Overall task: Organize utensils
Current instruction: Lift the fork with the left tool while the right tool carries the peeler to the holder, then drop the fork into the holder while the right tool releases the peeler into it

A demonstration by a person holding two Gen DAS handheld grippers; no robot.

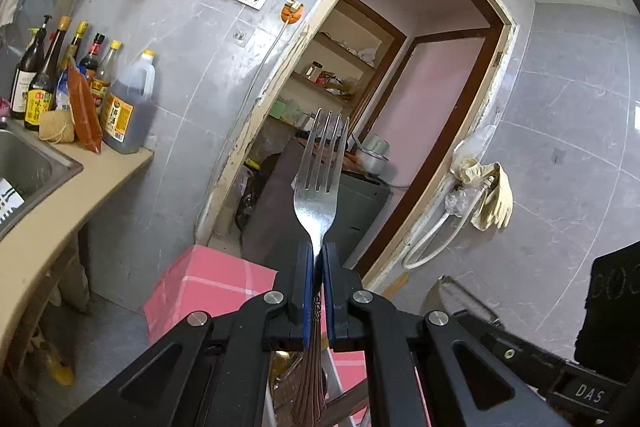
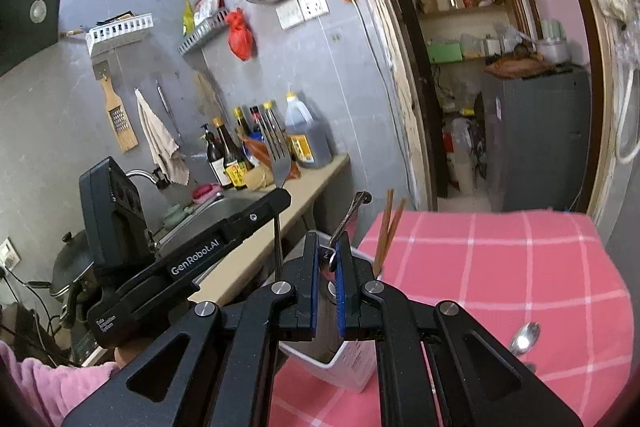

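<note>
Left tool [image 1: 318, 259] — blue pads clamped on the neck of a steel fork [image 1: 320, 183], tines up and upright, its patterned handle running down between the jaws and out of sight below. Behind the fork: an open doorway [image 1: 404, 99] with shelves and a dark cabinet beyond. Pink checked cloth [image 1: 208, 283] shows low at left of the tool.

In the right wrist view the same left tool [image 2: 276, 201] reaches in from the left, held above the near edge of the bench [image 2: 256, 259], the fork [image 2: 278, 159] standing up from its tip with the handle hanging straight below.

Right tool [image 2: 329, 259] — jaws narrow, set either side of a metal utensil [image 2: 346, 223] that leans up and to the right out of a white holder [image 2: 348, 367]; whether the pads actually press it I cannot tell. The holder stands on the pink checked cloth [image 2: 500, 287]. A pair of chopsticks [image 2: 386, 235] stands in the holder just right of the tool, tilted right. A spoon [image 2: 524, 339] lies on the cloth at near right (bowl up, handle hidden by the tool's arm).

Far left along the bench: a steel sink [image 2: 224, 207], then a cluster of sauce bottles [image 2: 232, 151] and a large jug of dark liquid [image 2: 306, 135] against the grey tiled wall
</note>
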